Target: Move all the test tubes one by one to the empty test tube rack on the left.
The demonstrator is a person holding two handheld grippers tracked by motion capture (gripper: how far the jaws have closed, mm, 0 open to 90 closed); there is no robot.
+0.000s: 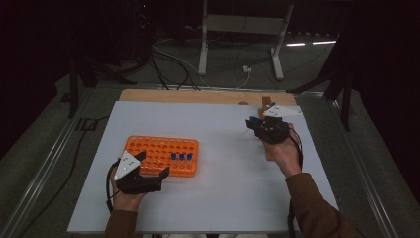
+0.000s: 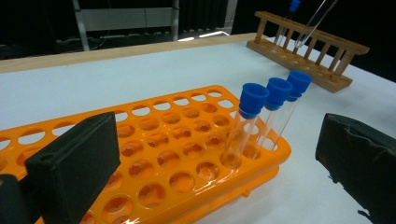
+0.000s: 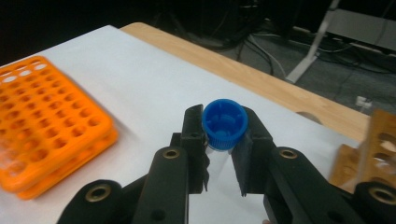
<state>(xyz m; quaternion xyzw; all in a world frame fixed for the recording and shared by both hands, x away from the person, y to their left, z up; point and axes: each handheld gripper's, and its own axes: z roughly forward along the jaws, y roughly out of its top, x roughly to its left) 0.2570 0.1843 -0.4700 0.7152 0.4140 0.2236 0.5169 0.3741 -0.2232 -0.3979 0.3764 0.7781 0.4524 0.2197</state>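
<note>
Three blue-capped clear tubes sit in the orange plastic rack; right hand-held gripper clamps a fourth blue-capped tube above the white surface, probably rack-bound, left hand-held gripper open, steadying the rack

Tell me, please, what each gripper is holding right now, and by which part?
The right gripper holds a blue-capped test tube, its fingers clamped just under the cap. The left gripper is open beside the orange rack, holding nothing.

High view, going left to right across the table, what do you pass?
Left gripper → orange rack → three blue-capped tubes standing in the rack's right end → bare white tabletop → right gripper, shut on a blue-capped tube, over the wooden rack.
</note>
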